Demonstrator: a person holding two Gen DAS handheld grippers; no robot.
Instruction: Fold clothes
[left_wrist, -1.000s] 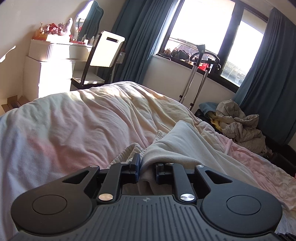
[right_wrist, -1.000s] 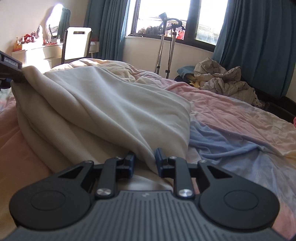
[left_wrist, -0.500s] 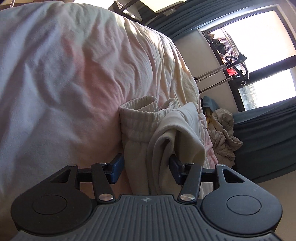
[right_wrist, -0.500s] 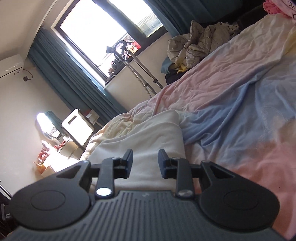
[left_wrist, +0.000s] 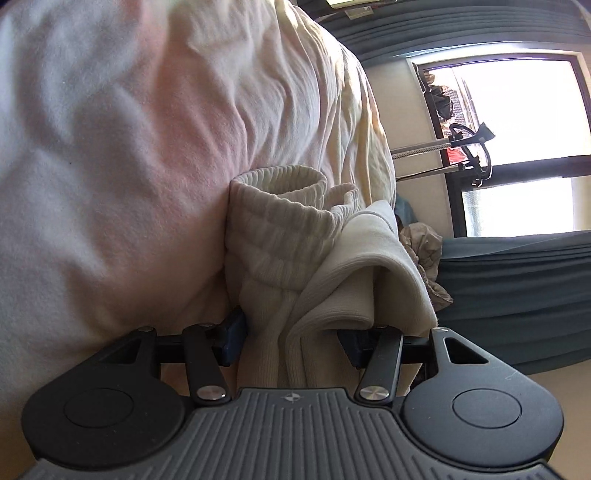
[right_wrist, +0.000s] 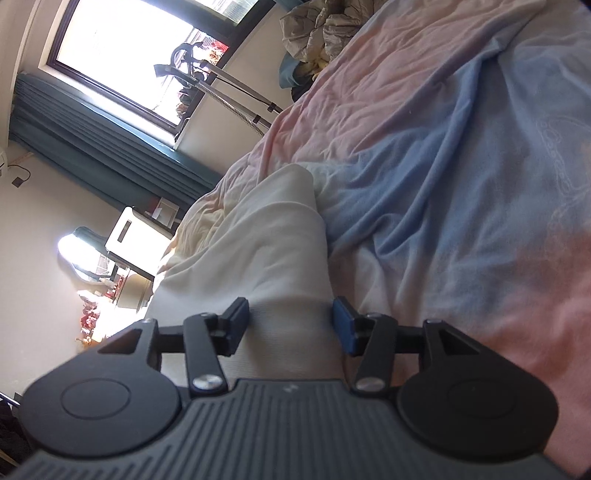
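Both hand-held grippers, left (left_wrist: 291, 338) and right (right_wrist: 290, 325), gape around my cream garment (left_wrist: 295, 258), gripping nothing, folding roughly halfway.

Cream ribbed garment (left_wrist: 280, 236), pink-and-blue bedsheet (right_wrist: 461, 155) — teal curtains (right_wrist: 92, 136)

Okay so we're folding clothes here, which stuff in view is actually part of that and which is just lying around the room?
Part of the job:
cream garment, between open jaws of both grippers
left gripper
right gripper
bed cover, the folding surface

Just lying about:
rumpled clothes pile
crutches
teal curtains
chair
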